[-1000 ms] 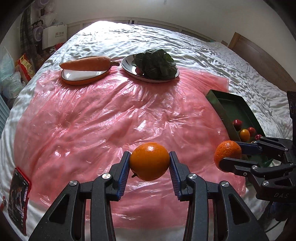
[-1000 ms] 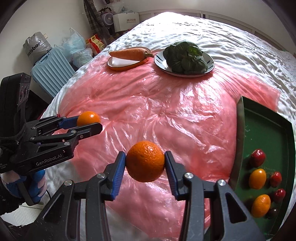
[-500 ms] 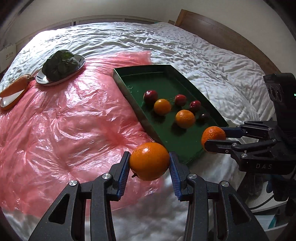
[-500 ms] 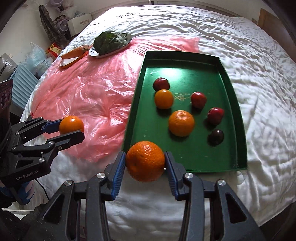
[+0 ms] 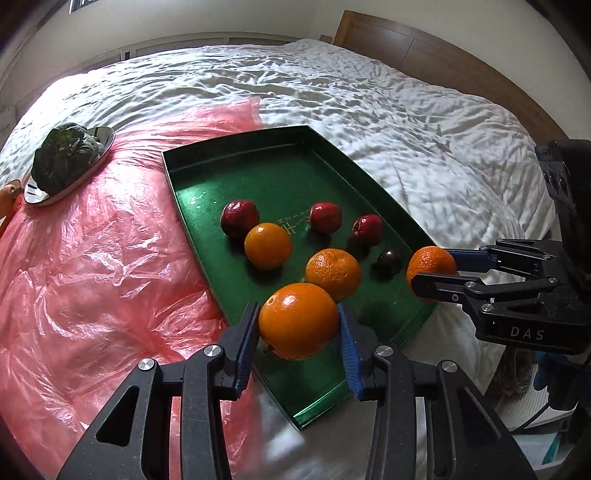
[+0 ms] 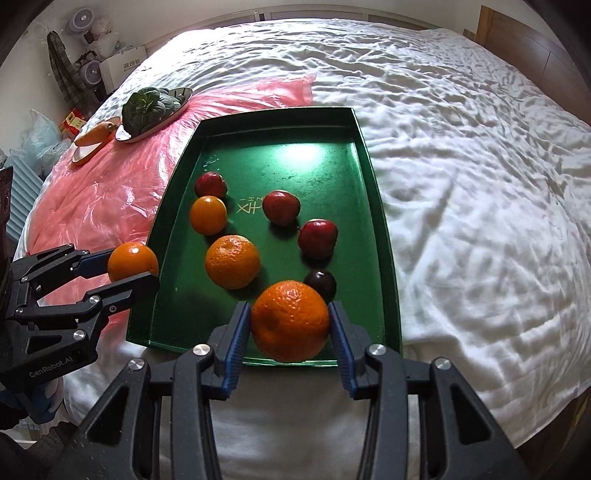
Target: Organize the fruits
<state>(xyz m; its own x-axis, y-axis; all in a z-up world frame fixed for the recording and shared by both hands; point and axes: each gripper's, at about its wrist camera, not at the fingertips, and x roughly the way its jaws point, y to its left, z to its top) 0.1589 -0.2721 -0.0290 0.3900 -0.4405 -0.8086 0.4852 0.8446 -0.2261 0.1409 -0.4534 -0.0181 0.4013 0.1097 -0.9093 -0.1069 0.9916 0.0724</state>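
The left gripper (image 5: 298,326) pinches a smooth orange (image 5: 297,320) at the bottom centre of its frame, and the right gripper (image 6: 290,325) pinches a rough-skinned orange (image 6: 290,320) in the same way, both held over the near end of the green tray (image 6: 380,206). This looks like the placing step. Each gripper should next go down to a bare green spot, away from the fruit already lying there, and spread its fingers.

A home bedroom: a wide bed (image 6: 461,177) in rumpled white sheets, wooden headboard (image 5: 443,62), what look like small fans (image 6: 79,27) beside it
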